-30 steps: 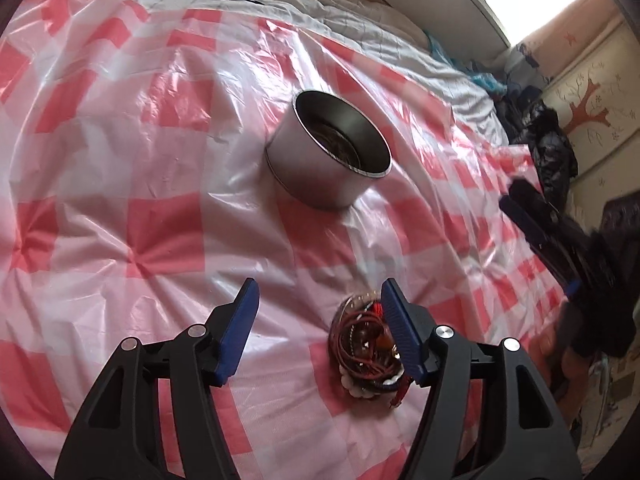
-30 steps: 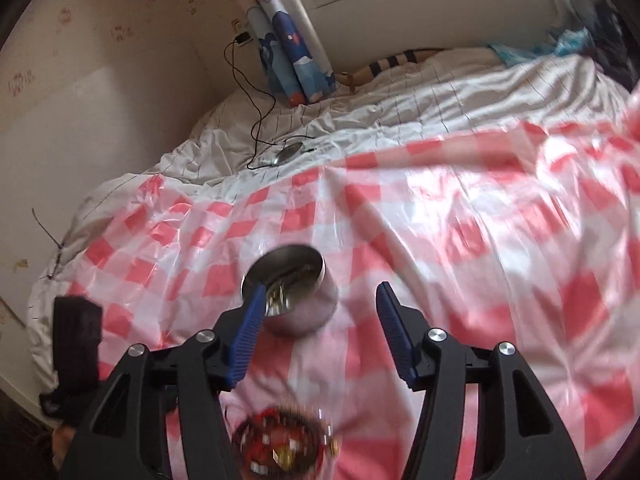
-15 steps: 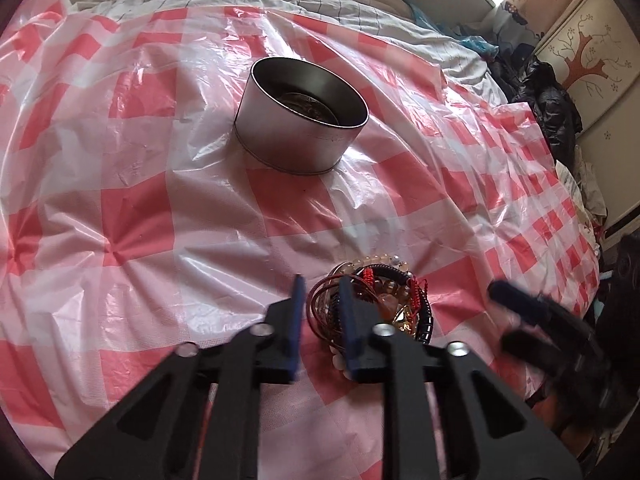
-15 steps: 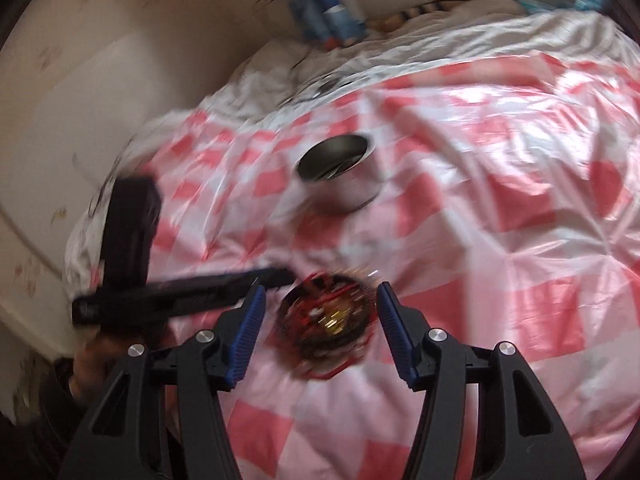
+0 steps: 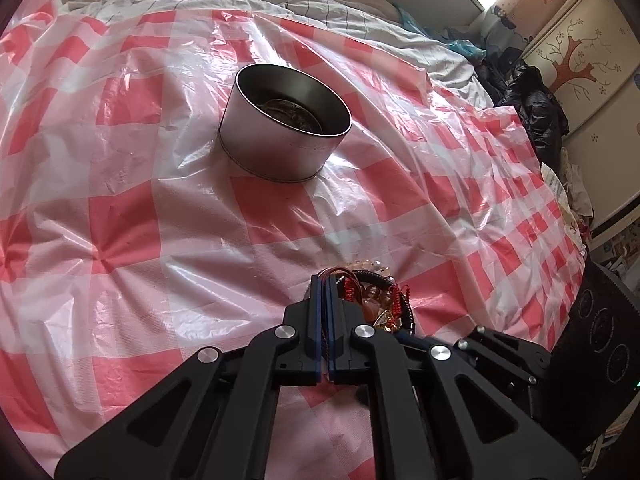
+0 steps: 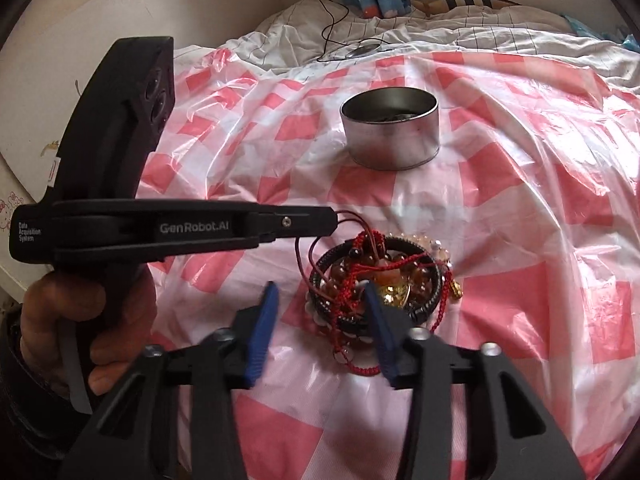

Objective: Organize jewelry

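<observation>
A tangled pile of bracelets (image 6: 394, 276), with red cords, brown beads and pearls, lies on the checked sheet (image 5: 160, 220); in the left wrist view the pile (image 5: 380, 300) sits just past my fingertips. My left gripper (image 5: 325, 280) is shut on a thin reddish-brown wire loop at the pile's edge; seen from the side, the left gripper (image 6: 334, 220) has the loop hanging from its tip. My right gripper (image 6: 320, 300) is low over the near side of the pile. Its jaws are closing, with cords and beads between them and no pad pressing. A round metal tin (image 5: 280, 148) stands beyond, with metal pieces inside.
The tin (image 6: 392, 140) sits upright behind the pile. A person's hand (image 6: 92, 312) holds the left gripper's handle. A cable and small round device (image 6: 360, 50) lie on the white duvet at the back. Dark clothes (image 5: 532, 108) are heaped by the wardrobe on the right.
My left jaws went from wide open to shut on the wire loop. My right gripper came down and closer to the pile, and its jaws have narrowed.
</observation>
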Motion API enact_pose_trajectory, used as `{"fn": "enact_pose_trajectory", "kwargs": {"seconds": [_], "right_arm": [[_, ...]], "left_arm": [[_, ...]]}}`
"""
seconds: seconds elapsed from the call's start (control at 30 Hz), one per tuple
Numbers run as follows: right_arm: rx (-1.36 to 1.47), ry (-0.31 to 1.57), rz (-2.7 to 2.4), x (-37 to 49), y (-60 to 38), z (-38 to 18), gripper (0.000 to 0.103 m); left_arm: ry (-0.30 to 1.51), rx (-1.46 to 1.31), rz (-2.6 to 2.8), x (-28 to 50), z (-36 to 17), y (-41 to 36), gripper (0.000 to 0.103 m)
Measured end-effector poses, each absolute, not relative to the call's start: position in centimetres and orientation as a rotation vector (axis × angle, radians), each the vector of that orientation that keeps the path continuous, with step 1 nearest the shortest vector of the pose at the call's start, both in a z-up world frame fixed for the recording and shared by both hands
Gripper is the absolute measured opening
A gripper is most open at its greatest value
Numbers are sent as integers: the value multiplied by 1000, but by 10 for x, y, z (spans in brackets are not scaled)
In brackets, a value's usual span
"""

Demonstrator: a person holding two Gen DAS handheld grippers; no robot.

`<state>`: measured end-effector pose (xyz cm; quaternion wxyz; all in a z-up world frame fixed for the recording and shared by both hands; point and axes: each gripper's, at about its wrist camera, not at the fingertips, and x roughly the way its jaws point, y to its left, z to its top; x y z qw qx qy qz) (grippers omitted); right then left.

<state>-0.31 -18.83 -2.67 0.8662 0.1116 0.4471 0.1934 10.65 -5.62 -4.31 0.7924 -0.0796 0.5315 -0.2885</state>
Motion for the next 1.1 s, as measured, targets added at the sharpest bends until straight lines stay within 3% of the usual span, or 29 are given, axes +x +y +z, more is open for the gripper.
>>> {"fn": "enact_pose_trajectory", "kwargs": {"seconds": [0.1, 0.3, 0.47, 0.6, 1.1], "right_arm": [[271, 937, 420, 0, -193, -28, 8], [537, 834, 498, -6, -231, -16, 5], [729, 624, 586, -19, -269, 9, 5], [742, 537, 594, -24, -280, 25, 5], [742, 496, 620, 36, -293, 45, 5]], "left_arm": [[1147, -179, -622, 108, -45, -56, 2], [1134, -226, -655, 110, -38, -53, 2], [1112, -352, -751, 114, -27, -45, 1], [1060, -436, -811, 117, -13, -39, 1], [832, -442, -848, 152, 45, -48, 1]]}}
